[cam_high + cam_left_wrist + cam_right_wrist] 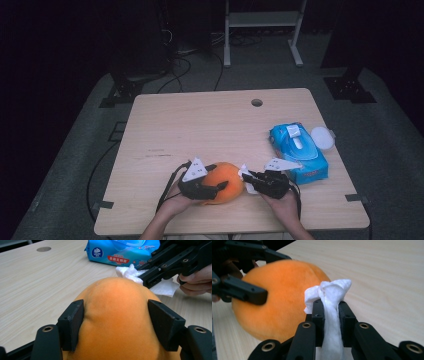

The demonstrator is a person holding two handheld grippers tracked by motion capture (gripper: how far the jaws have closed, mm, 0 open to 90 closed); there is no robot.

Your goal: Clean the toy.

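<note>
Wood surface: pale wood-grain table point(210, 125) with a round cable hole point(256, 102) near its far edge, standing on grey floor covering point(395, 150).
Room: dark all round — a white metal frame point(262, 20) stood behind the table, black cables point(175, 65) trailed across the floor, and black stand feet point(350, 87) sat at the far corners.
Tabletop, right side: a blue pack of wet wipes point(300, 150) lay near the right edge, with a round white lid point(322, 137) just beside its far corner.
Orange toy: a soft, rounded orange plush point(225, 182) rested on the table near the front edge, between the two grippers.
Left gripper: the left gripper point(117, 320) came in from the toy's left side and its black pads point(72, 325) pressed into the plush on both flanks — the fabric bulged between them.
Right gripper: the right gripper point(329, 322) had its jaws clamped tight on a crumpled white tissue point(330, 297), whose bunched end stuck out past the pads.
Tissue and toy: in the left gripper view the tissue point(132, 272) lay against the far right shoulder of the plush, touching or nearly so; exact contact could not be told.
Hands: the person's hands point(285, 202) held both tools from the table's front edge.
</note>
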